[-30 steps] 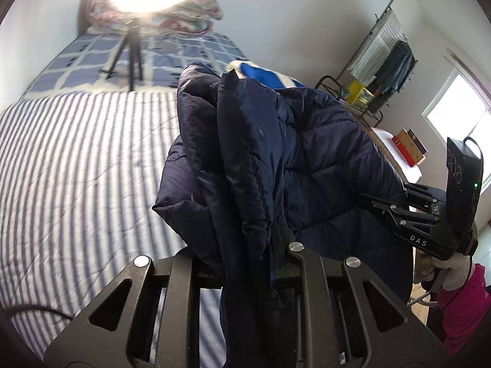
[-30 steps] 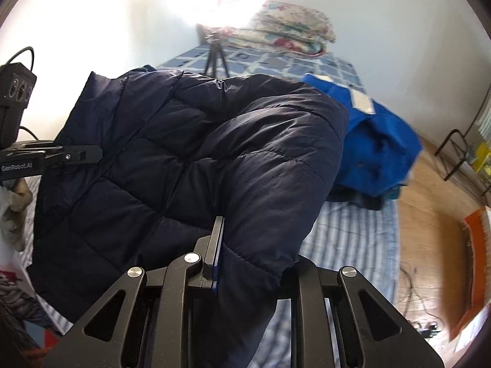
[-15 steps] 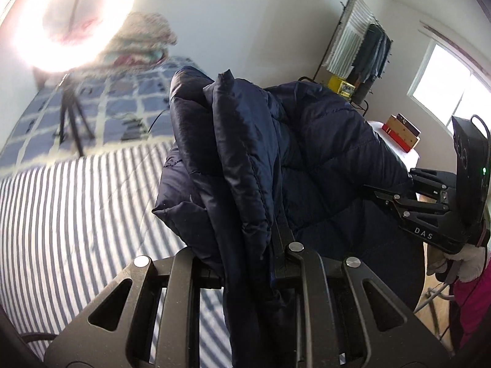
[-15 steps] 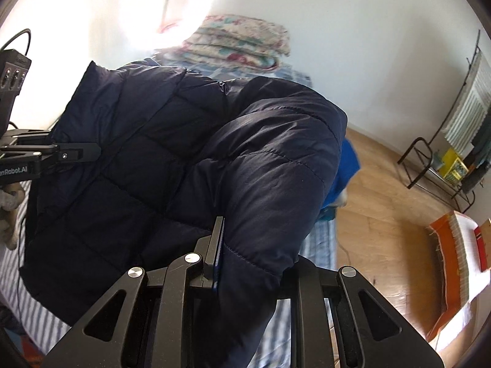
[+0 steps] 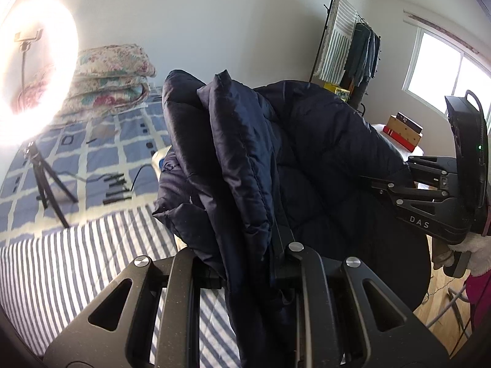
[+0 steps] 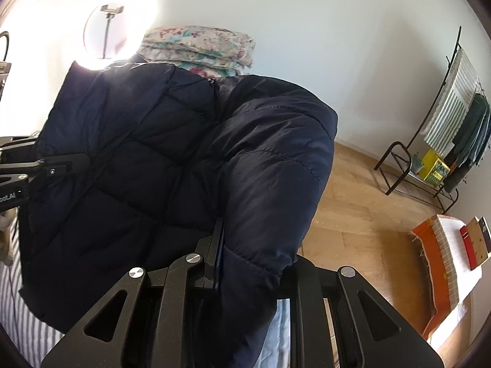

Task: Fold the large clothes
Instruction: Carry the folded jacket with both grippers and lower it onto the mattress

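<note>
A dark navy quilted puffer jacket (image 5: 322, 159) hangs in the air between my two grippers, above the striped bed (image 5: 61, 263). My left gripper (image 5: 254, 245) is shut on a bunched edge of the jacket, which drapes over its fingers. My right gripper (image 6: 242, 245) is shut on another edge of the jacket (image 6: 153, 159); the padded cloth hides its fingertips. In the left wrist view the right gripper (image 5: 386, 187) shows at the right, clamped on the jacket's side. In the right wrist view the left gripper (image 6: 64, 165) shows at the left edge.
A ring light on a tripod (image 5: 36, 70) stands on the bed beside folded floral quilts (image 5: 110, 76). A clothes rack (image 6: 454, 128) stands by the wall on the wooden floor (image 6: 353, 214). A small table with boxes (image 5: 405, 135) is at the right.
Both grippers have lifted and tilted upward with the jacket; the bed has dropped lower in view. The blue garment seen earlier behind the jacket is out of sight.
</note>
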The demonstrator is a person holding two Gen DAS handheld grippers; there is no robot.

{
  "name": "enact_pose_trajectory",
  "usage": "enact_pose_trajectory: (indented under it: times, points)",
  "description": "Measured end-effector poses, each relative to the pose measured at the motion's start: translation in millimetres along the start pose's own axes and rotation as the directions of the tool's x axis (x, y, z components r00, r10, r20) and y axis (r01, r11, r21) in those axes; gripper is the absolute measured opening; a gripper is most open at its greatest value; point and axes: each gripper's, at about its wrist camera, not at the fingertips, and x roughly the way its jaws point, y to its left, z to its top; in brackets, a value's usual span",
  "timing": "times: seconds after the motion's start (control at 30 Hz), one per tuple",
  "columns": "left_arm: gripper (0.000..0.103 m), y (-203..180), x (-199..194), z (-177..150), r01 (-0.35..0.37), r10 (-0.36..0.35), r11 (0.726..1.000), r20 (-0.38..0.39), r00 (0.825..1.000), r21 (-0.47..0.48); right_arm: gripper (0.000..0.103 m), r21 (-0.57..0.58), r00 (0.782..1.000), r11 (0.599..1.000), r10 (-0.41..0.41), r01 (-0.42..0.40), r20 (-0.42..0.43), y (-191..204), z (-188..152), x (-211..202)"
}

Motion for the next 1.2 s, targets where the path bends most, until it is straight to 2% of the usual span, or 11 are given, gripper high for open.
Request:
enact_pose_trajectory:
  times: [0.27, 0.57, 0.7, 0.87, 0.93, 1.03, 1.1, 1.2]
  points:
    - [0.017, 7.5, 35.0, 38.6, -0.030, 0.029, 0.999, 0.038, 0.999, 0.024, 0.017, 0.003, 1.000, 1.000, -0.019, 0.019, 0.019, -13.1, 18.0, 21.9]
    - [0.017, 39.1, 92.1, 73.2, -0.084, 0.084, 0.996, 0.060, 0.995, -0.002, 0.017, -0.006, 0.999, 1.000, -0.022, 0.022, 0.045, -22.8, 50.3, 69.6]
    - [0.017, 59.0, 121.7, 74.6, -0.094, 0.095, 0.995, 0.032, 0.995, -0.042, 0.017, -0.003, 0.999, 1.000, -0.004, 0.004, 0.050, -22.0, 52.7, 90.7]
    - [0.017, 81.5, 148.9, 64.8, -0.087, 0.085, 0.990, -0.018, 0.996, -0.113, 0.017, 0.004, 1.000, 1.000, 0.030, -0.030, 0.001, -21.0, 47.1, 118.1]
    - [0.017, 84.9, 154.6, 60.7, -0.096, 0.093, 0.989, -0.029, 0.995, -0.113, 0.017, 0.022, 0.999, 0.999, 0.046, -0.046, -0.022, -25.7, 41.5, 127.3]
    - [0.017, 86.8, 158.8, 56.5, -0.103, 0.099, 0.988, -0.040, 0.994, -0.112, 0.021, 0.074, 0.996, 0.995, 0.075, -0.071, -0.044, -39.3, 36.8, 138.3]
    - [0.018, 85.1, 159.1, 54.3, -0.110, 0.106, 0.989, -0.041, 0.994, -0.099, 0.031, 0.099, 0.995, 0.992, 0.087, -0.081, -0.058, -47.3, 36.8, 142.7]
    - [0.023, 80.5, 157.3, 52.0, -0.126, 0.123, 0.988, -0.040, 0.992, -0.087, 0.041, 0.113, 0.997, 0.993, 0.045, -0.037, -0.067, -56.6, 33.5, 143.4]
